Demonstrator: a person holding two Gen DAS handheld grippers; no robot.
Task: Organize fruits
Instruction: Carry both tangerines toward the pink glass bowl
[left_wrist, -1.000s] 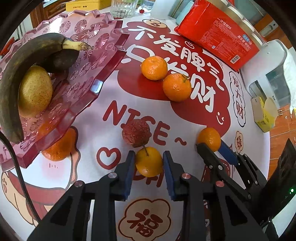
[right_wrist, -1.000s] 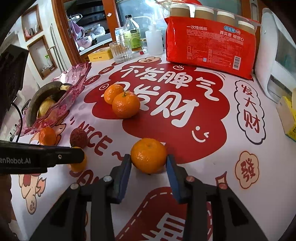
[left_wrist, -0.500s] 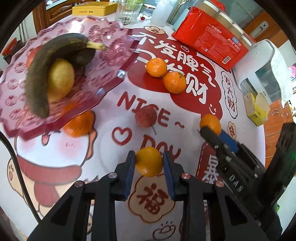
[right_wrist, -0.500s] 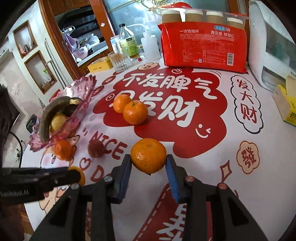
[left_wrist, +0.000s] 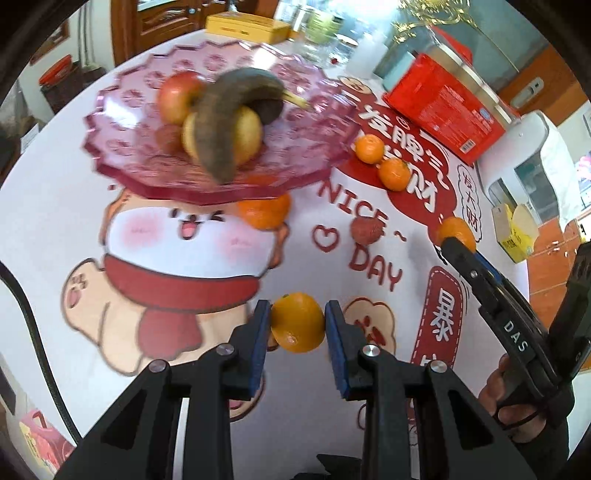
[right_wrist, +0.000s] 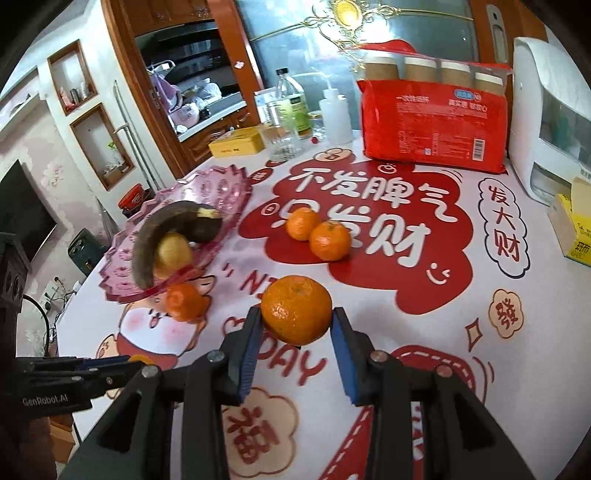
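My left gripper (left_wrist: 297, 323) is shut on a small yellow-orange mandarin (left_wrist: 298, 322) and holds it above the table. My right gripper (right_wrist: 295, 326) is shut on a larger orange mandarin (right_wrist: 296, 309), also lifted; it shows in the left wrist view (left_wrist: 455, 230). The pink fruit plate (left_wrist: 155, 162) holds a dark banana (left_wrist: 229, 122), a pear and an apple; it also shows in the right wrist view (right_wrist: 229, 192). Two mandarins (right_wrist: 317, 232) lie together on the red print. One mandarin (left_wrist: 263, 212) lies at the plate's edge. A lychee (left_wrist: 366, 230) lies near it.
A red pack of paper cups (right_wrist: 432, 129), a white appliance (right_wrist: 543, 122), bottles (right_wrist: 295, 107), a glass (right_wrist: 282, 142) and a yellow tin (right_wrist: 236, 142) stand along the far side. A yellow box (right_wrist: 576, 225) is at the right edge.
Both grippers have lifted their mandarins off the table. The left one has risen and drawn back, so the plate now lies ahead of it.
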